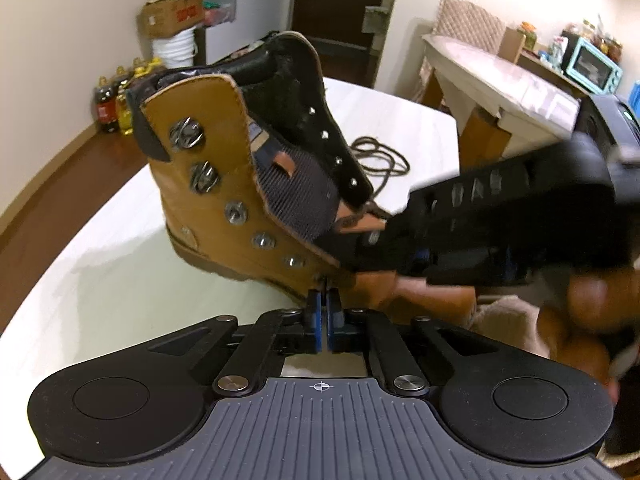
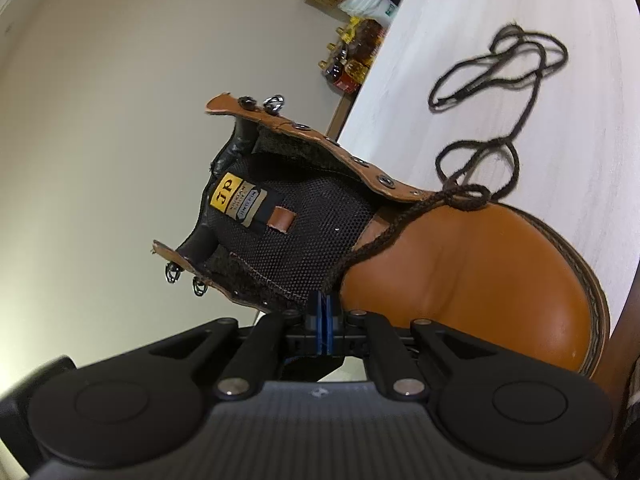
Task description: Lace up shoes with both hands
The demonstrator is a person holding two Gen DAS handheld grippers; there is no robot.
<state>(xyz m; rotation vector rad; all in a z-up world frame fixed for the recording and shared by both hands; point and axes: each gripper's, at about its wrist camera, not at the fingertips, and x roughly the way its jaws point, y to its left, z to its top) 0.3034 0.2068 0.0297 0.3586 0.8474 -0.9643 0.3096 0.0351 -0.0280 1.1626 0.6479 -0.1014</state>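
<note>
Presently the tan boot (image 1: 224, 200) stands on the white counter (image 1: 100, 264), its tongue (image 1: 288, 184) laid open and its eyelet flaps spread apart. The left wrist view shows the outer flap with its row of metal eyelets and hooks (image 1: 204, 176), the boot's sole resting on the counter, and the right tongs' black body (image 1: 500, 224) reaching in across the toe from the right, with part of a hand (image 1: 592, 308) below it. That view shows the left tongs (image 1: 325, 300) drawn together, blue pads nearly touching, just at the lower edge of the boot; whether anything is pinched between them cannot be told. The right wrist view shows what the other does not: the dark brown lace (image 2: 404, 220) runs from the lowest eyelet on the far flap, across the base of the tongue, down to the right tongs (image 2: 325, 304), which are closed on it. It also shows the tongue's yellow label (image 2: 228, 196), the smooth toe cap (image 2: 472, 280), and the rest of the lace trailing off in loose loops on the counter (image 2: 592, 128) beyond the boot. The left view shows only a portion of those loops behind the boot.
</note>
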